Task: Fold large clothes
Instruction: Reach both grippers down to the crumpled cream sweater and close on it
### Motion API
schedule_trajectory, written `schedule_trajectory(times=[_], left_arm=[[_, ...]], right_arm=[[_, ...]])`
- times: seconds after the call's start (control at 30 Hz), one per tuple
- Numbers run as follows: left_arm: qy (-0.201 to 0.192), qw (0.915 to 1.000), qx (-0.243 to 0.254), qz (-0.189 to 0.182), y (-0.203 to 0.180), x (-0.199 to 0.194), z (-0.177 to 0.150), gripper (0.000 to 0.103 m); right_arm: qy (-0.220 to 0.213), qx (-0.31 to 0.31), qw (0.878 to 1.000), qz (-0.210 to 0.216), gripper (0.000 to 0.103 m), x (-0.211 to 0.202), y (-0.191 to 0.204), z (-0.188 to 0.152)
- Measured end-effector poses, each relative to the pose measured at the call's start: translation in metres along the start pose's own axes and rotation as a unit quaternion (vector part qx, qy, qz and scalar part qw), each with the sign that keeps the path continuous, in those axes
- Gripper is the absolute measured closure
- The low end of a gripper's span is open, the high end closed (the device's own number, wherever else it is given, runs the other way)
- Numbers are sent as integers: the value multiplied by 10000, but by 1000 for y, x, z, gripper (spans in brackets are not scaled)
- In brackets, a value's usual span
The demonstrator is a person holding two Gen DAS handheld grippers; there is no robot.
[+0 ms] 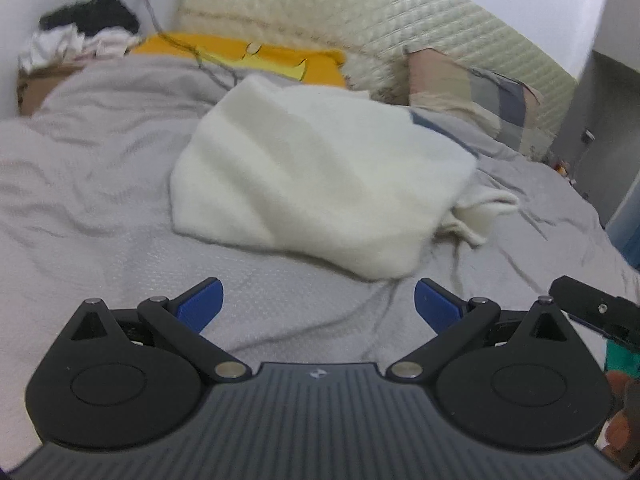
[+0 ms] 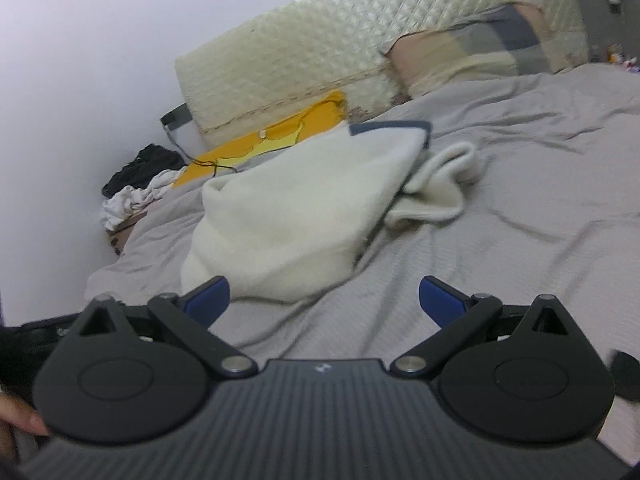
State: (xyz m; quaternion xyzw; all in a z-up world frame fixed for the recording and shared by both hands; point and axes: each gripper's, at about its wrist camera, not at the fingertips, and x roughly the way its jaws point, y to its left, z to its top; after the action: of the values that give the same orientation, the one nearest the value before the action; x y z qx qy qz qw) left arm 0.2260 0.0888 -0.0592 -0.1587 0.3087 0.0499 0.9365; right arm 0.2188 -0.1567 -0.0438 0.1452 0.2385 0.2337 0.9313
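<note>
A cream white fleece garment lies folded in a thick bundle on the grey bedspread, with a sleeve sticking out at its right side. In the right wrist view the same garment shows a dark blue trim at its far end and the sleeve beside it. My left gripper is open just short of the garment's near edge, nothing between its blue fingers. My right gripper is open too, held over the bedspread near the garment's front corner.
A quilted cream headboard runs along the far side, with a patchwork pillow and a yellow cloth against it. A heap of dark and white clothes lies by the wall. The other gripper's body shows at the right.
</note>
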Motion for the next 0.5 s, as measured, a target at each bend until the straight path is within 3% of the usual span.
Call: schedule_trajectory(times=[0.17,0.27,0.37,0.43,0.5], left_arm=[[22,9979,-646,-94,23,39,10,1],[55,9912,-1291,-291,44,59,13,1],[197,9834,-1760,-405,61,79,10,4],[286,9779,-2006,-520,71,94,10,12],[286,9726,-2214,-646,80,109,12,14]], right_arm=[[38,435,9989,143,2,37,-29,10],[182,662,9972,292,4,63,-46,14],[272,969,9942,391,13,90,-60,20],[318,1150,9913,553,22,112,-70,26],[351,1257,9891,684,24,135,-77,33]])
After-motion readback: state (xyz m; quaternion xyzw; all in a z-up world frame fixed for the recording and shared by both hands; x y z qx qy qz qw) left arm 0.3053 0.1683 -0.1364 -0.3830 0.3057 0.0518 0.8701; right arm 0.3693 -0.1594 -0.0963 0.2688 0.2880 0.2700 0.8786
